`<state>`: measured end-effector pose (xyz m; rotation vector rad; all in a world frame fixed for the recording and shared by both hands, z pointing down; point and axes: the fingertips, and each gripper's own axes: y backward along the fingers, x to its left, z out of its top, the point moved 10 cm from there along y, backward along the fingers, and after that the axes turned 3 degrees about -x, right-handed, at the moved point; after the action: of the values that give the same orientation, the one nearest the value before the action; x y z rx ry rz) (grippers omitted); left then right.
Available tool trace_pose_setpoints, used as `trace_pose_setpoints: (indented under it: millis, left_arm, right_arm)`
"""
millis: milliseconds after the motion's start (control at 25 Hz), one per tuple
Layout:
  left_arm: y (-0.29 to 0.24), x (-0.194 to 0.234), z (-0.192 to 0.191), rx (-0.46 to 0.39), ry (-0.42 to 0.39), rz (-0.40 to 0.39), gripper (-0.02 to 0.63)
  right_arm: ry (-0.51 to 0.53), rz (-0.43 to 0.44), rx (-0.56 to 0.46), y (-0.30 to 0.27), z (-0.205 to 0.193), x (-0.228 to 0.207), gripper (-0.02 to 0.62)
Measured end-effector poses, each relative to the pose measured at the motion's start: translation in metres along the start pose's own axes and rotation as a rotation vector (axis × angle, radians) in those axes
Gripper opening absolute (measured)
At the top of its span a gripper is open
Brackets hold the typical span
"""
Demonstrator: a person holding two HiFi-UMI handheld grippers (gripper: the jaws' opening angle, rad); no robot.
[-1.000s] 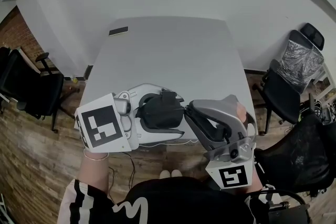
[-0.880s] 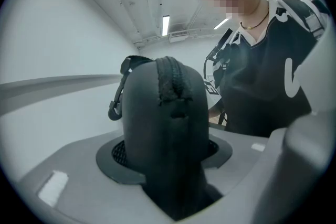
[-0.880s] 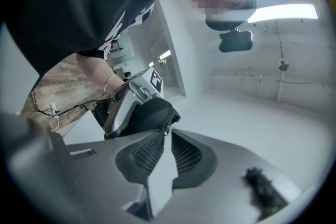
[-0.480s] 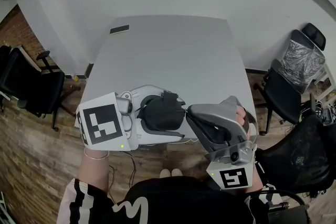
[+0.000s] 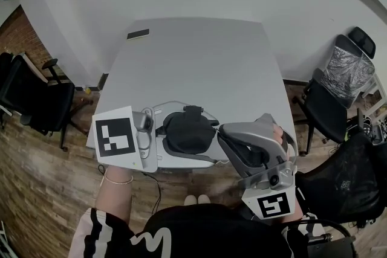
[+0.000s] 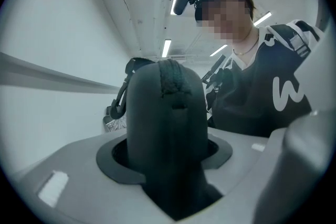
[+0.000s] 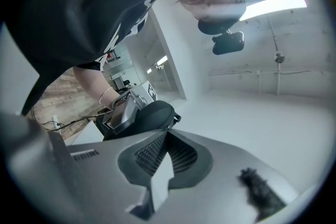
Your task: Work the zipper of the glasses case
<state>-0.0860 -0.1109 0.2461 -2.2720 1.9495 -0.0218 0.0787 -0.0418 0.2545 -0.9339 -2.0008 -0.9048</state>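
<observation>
The black glasses case is held in the air above the table's near edge, with my left gripper shut around its body. In the left gripper view the case stands upright between the grey jaws, its zipped seam across the top. My right gripper comes in from the right with its jaws together at the case's right end. A thin dark zipper pull runs from the case into its tips. In the right gripper view, the ribbed pads meet at the tips just below the case.
The grey table carries a small dark flat object at its far left corner. Office chairs stand at the right and the left on a wooden floor. The person's torso is close behind both grippers.
My left gripper has rolled, so its marker cube faces more upward, and the case has turned slightly with it. The right gripper has kept its place at the case's end.
</observation>
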Motion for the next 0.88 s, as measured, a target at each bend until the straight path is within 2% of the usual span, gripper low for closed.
trace_pose_setpoints:
  millis: [160,320,520,760,880]
  left_arm:
    - [0.003,0.002,0.003,-0.06,0.01,-0.01,0.27]
    - [0.003,0.004,0.005,-0.083,0.004,-0.008,0.27]
    - [0.008,0.006,0.013,-0.176,0.01,-0.019,0.27]
    - [0.012,0.007,0.021,-0.199,-0.016,-0.001,0.272]
    - [0.012,0.008,0.019,-0.184,-0.022,0.017,0.272]
  right_arm:
    - [-0.001,0.003,0.015,0.001,-0.004,0.005,0.005]
    - [-0.012,-0.01,0.017,0.0,-0.007,0.007,0.005]
    - [-0.005,-0.005,0.023,-0.002,-0.01,0.011,0.005]
    - [-0.016,-0.005,0.036,-0.003,-0.016,0.018,0.005]
    - [-0.025,-0.006,0.04,-0.004,-0.02,0.021,0.005]
